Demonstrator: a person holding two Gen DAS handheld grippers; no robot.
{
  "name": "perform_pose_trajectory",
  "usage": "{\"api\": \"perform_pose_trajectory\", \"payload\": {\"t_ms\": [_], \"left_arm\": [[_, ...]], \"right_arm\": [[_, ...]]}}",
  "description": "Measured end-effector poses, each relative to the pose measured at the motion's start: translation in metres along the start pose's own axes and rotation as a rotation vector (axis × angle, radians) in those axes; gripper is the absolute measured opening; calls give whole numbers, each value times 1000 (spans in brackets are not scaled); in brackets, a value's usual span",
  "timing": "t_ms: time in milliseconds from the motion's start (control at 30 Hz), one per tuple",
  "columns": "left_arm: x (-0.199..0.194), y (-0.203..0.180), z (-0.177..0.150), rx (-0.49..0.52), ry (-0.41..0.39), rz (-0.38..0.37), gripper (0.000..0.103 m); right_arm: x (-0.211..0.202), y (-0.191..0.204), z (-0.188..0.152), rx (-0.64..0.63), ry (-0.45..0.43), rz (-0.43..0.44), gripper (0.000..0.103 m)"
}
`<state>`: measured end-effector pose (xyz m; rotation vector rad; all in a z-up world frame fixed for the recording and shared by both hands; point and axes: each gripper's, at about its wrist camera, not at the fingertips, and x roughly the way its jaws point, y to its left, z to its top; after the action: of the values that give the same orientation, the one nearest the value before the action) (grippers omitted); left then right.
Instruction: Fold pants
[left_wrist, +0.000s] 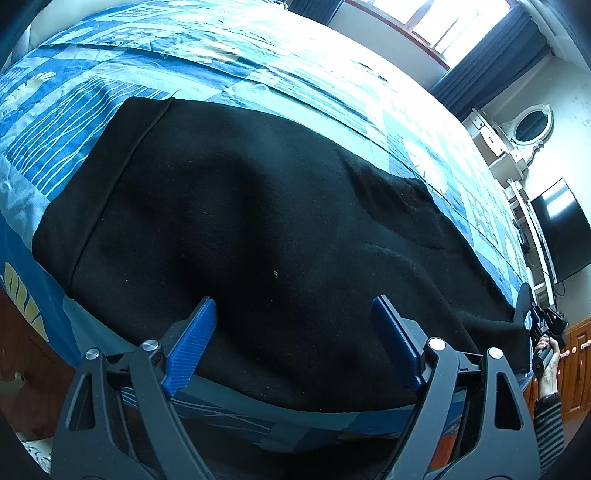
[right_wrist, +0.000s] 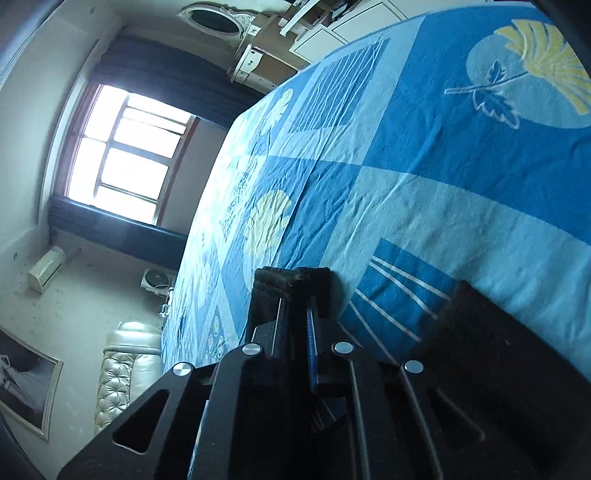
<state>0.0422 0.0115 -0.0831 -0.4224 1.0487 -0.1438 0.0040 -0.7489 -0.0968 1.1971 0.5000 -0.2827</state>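
Black pants (left_wrist: 258, 229) lie spread across the blue patterned bed cover (left_wrist: 155, 51), reaching to the near edge. My left gripper (left_wrist: 293, 314) is open, its blue pads (left_wrist: 192, 343) just above the pants' near edge, holding nothing. My right gripper (right_wrist: 295, 291) is shut on a bunched black edge of the pants (right_wrist: 291, 277) and holds it just over the bed cover (right_wrist: 443, 155). More black cloth (right_wrist: 498, 350) lies at the lower right of that view. The right gripper also shows in the left wrist view (left_wrist: 526, 306), at the pants' far right end.
A window (right_wrist: 122, 155) with dark curtains is beyond the bed. A white dresser with an oval mirror (left_wrist: 532, 123) and a dark TV screen (left_wrist: 561, 229) stand to the right. Wooden cabinets (left_wrist: 576, 369) are near the bed's corner. A padded headboard (right_wrist: 122, 373) shows in the right wrist view.
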Motion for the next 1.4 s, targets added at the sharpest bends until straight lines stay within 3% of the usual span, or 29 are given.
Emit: {"api": "perform_pose_trajectory", "payload": {"t_ms": [267,500,700,933,1100,1133,1200,1267,1400], "left_arm": [[-1,2,0,-13,-1,-7,84],[-2,2,-2,-15,-5,-12,84],[-2,1,-3,-5,-6,-7,84],[-2,1,-2,-7,-2,-9,84],[-1,1,-3,8,-5,-8,84],[-1,0,-4,11,-7,-7,84],[-1,0,-4,15,-9,-5,84],[-1,0,-5,20,-9,-4,84],[-1,1,-4,17,-10,-12,84]], "right_arm": [[-85,13,-1,-9,-75,99,7],[-139,-51,-25,70,-84,17,7],[-128,-104,-45,149,-54,-67,7],[-123,-104,-39,165,-87,-81,7],[-124,-110,-49,244,-60,10,12],[-125,-110,-53,256,-55,36,16],[-123,-107,-65,278,-36,93,34],[-118,-100,-80,280,-12,139,40],[-96,-72,-116,225,80,167,40]]}}
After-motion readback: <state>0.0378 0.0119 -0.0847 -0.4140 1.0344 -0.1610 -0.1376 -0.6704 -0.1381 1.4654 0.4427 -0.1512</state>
